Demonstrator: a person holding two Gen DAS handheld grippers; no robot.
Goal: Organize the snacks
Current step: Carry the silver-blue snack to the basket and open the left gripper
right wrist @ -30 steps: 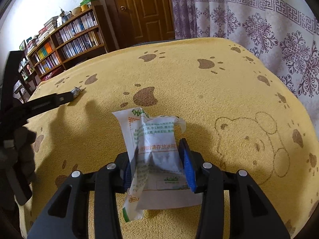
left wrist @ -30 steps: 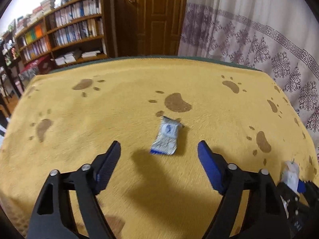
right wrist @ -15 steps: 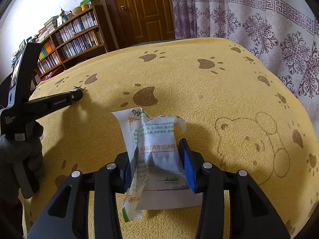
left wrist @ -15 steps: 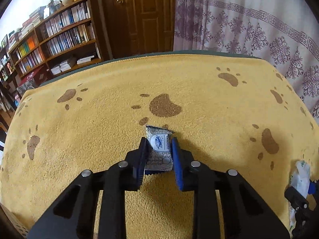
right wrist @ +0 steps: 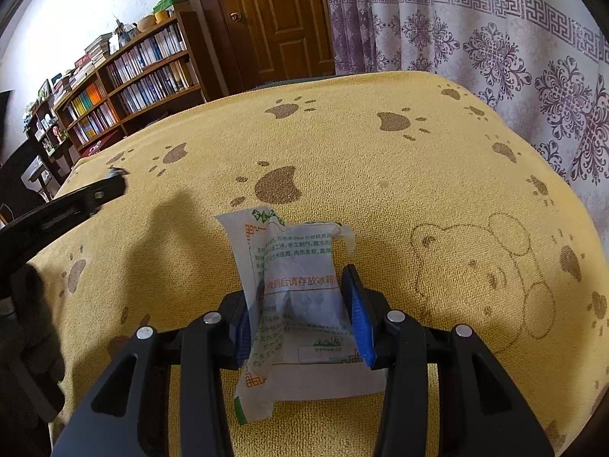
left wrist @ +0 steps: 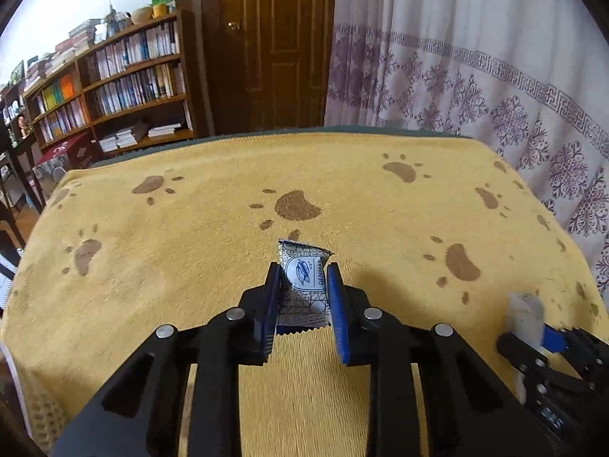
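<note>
In the left wrist view my left gripper (left wrist: 302, 280) is shut on a small silver-and-blue snack packet (left wrist: 304, 270), held just above the yellow paw-print cloth (left wrist: 190, 236). The right gripper (left wrist: 533, 339) shows at the lower right of that view with a pale packet in it. In the right wrist view my right gripper (right wrist: 300, 297) is shut on a larger white packet with green and red print (right wrist: 293, 285), which stands upright between the blue pads. The left gripper (right wrist: 114, 184) reaches in from the left edge of that view.
The yellow cloth (right wrist: 418, 190) covers the whole table and drops off at the far and right edges. A patterned curtain (right wrist: 514, 49) hangs to the right, a wooden door (left wrist: 274, 45) behind, and bookshelves (left wrist: 125, 80) at the back left. A gloved hand (right wrist: 26, 323) holds the left gripper.
My left gripper went from open around the small packet to shut on it, then lifted it slightly. The right gripper has kept still with its white packet.
</note>
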